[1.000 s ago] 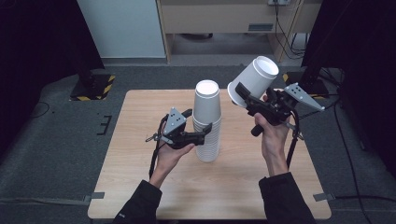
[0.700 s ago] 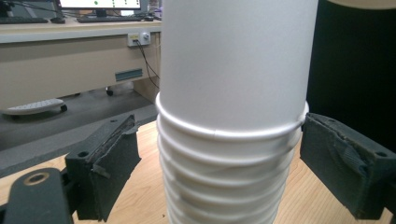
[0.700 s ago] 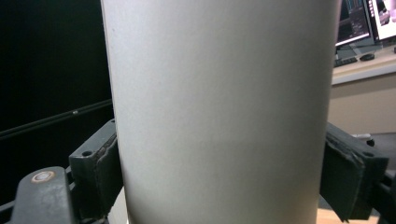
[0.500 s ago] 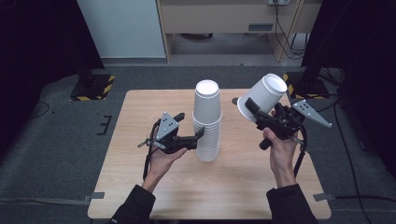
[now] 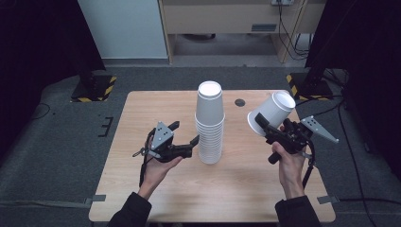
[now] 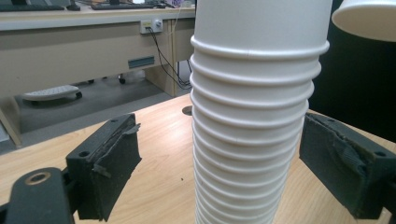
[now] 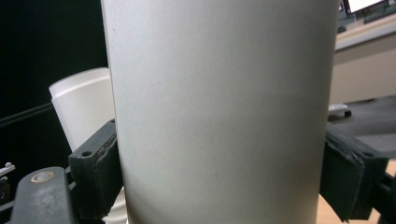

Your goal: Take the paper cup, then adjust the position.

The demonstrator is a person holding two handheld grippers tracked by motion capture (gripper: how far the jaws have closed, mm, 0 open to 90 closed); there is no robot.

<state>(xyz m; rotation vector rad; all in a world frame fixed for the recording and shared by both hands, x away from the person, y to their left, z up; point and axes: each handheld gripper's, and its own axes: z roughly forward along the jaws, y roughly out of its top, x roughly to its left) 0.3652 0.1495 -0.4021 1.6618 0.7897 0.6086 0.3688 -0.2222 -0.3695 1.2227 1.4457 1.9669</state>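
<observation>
Black left gripper (image 5: 185,137), grey three-cornered plates, dark sleeves (image 5: 131,213)

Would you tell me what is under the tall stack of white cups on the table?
The stack of cups stands upside down, straight on the wooden table. Nothing shows between its bottom rim and the wood. Whatever might sit inside, under the lowest cup, is covered.

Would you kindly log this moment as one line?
left gripper: open, jaws astride cup stack | right gripper: shut on single cup, held aloft, tilted | table
</observation>
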